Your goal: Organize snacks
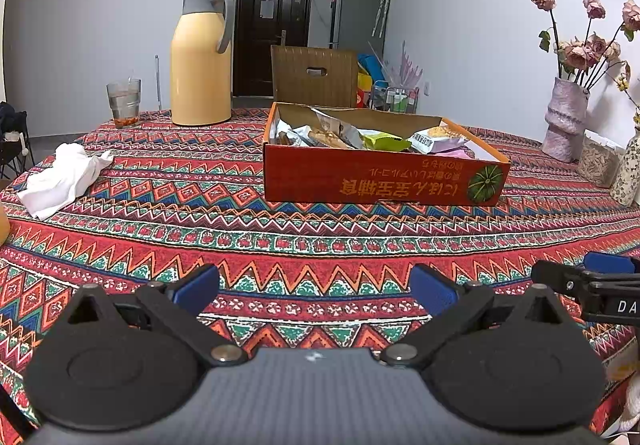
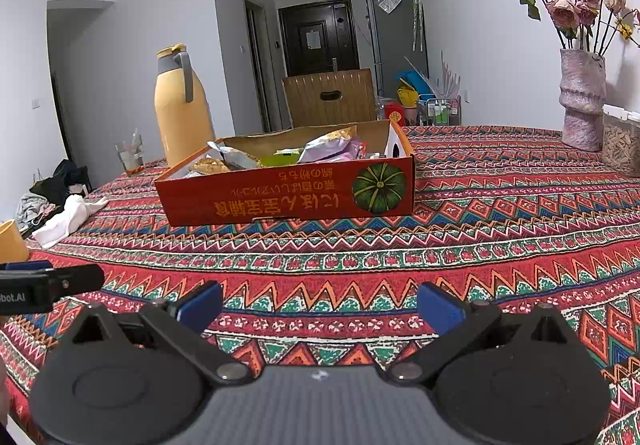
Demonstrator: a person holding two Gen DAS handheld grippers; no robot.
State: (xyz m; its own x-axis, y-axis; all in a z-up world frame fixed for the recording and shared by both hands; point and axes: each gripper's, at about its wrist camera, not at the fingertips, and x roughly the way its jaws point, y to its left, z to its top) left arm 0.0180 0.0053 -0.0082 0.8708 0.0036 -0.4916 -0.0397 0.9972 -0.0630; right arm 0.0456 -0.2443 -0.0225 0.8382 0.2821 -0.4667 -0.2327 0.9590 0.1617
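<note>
The table under its red, green and blue zigzag-patterned cloth [image 1: 168,213] fills both views, and on it, well ahead of both tools, stands the shallow red cardboard box printed with a green pumpkin [image 1: 380,181], its long side turned toward the cameras and running left to right; inside lie the snack packets [image 1: 360,137], a loose heap of silver, lime-green, white and purple wrappers reaching from one end to the other, and no packet shows on the cloth outside it, so the snacks lie gathered in the box, a state that would fit a sorting finished as well as one still to be tidied within the box; from the left wrist view the box sits ahead and a little to the right, from the right wrist view ahead and a little to the left, so it lies between the two and neither seems clearly nearer; the left gripper [image 1: 316,291] hangs low above the cloth with its blue-padded jaws spread wide and nothing between them; the right gripper [image 2: 320,307] is likewise wide apart and empty, touching nothing that I can see.
</note>
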